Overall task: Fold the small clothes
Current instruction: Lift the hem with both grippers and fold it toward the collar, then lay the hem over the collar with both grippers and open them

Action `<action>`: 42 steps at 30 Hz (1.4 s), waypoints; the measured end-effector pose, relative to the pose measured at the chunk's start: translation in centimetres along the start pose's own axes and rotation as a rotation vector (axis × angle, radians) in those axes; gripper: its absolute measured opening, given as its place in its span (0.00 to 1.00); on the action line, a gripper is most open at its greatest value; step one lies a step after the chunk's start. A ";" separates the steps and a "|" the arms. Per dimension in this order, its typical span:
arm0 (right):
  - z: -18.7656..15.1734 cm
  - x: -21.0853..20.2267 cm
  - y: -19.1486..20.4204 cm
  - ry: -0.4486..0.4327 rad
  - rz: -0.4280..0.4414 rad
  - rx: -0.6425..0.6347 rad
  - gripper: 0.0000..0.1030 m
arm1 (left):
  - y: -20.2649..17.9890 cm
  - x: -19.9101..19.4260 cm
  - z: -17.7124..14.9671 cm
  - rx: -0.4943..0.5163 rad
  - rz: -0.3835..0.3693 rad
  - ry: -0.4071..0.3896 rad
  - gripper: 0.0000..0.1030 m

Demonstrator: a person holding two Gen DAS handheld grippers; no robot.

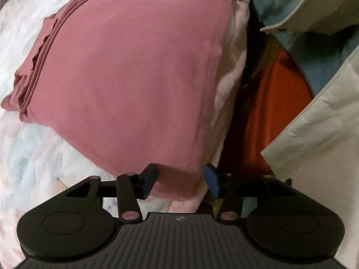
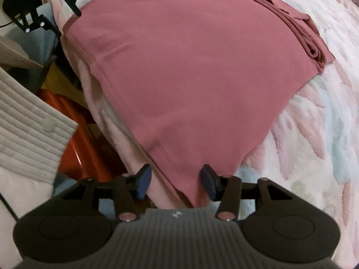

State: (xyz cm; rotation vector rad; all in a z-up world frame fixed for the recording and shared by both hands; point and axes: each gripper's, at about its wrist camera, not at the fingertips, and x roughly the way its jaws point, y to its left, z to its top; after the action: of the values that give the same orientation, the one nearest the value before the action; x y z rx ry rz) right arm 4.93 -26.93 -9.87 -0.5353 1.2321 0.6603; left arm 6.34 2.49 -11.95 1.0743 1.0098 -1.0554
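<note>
Dim, soft indoor light (no glare), slight motion blur, heavy fisheye bending at edges

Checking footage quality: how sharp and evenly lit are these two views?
Left wrist view: pink cloth weave sharp mid-frame, its near corner smeared, edges fisheye-bent. Right wrist view: softer throughout, cloth bulging, a dim patch near the right gripper; no glare.

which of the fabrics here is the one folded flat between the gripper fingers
The dusty-rose garment, folded in layers on the floral blanket. The orange fabric and blue fabric sit off the bedside, unfolded.
</note>
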 end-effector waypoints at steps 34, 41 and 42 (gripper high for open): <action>-0.6 -1.1 0.2 0.025 0.005 -0.119 0.31 | 6.1 -3.5 0.6 -0.255 0.062 -0.053 0.03; -0.9 -0.7 0.7 0.019 -0.031 -0.119 0.07 | 6.6 -4.5 0.8 -0.277 0.086 -0.077 0.03; -0.8 -1.1 0.5 0.013 -0.028 -0.114 0.05 | 6.8 -4.8 0.9 -0.284 0.091 -0.082 0.03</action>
State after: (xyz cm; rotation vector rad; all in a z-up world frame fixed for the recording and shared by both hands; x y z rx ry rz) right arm 3.83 -27.34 -9.05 -0.6514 1.2023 0.7075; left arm 12.17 3.39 -6.00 0.8309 1.0009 -0.8460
